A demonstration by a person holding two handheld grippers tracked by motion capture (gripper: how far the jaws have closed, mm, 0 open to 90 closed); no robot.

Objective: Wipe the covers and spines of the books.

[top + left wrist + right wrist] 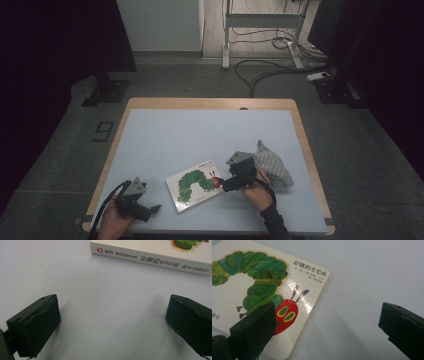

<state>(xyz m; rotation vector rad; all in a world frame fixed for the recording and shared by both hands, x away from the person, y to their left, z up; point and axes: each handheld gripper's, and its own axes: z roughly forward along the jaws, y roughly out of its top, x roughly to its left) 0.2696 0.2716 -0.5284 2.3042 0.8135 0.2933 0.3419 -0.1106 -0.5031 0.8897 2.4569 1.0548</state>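
Observation:
A white board book point(195, 185) with a green caterpillar on its cover lies flat near the table's front edge. My right gripper point(226, 184) hovers at the book's right corner, open; its left jaw sits over the caterpillar's red head point(287, 315) and its right jaw over bare table. My left gripper point(152, 209) rests low at the front left, open with nothing between its jaws, pointing toward the book's spine point(152, 261), a short gap away.
A grey knitted cloth item point(272, 167) lies right behind my right hand. The table point(200, 135) has a pale blue mat and wooden edges. Beyond it are a desk frame point(262, 30), floor cables and dark stands.

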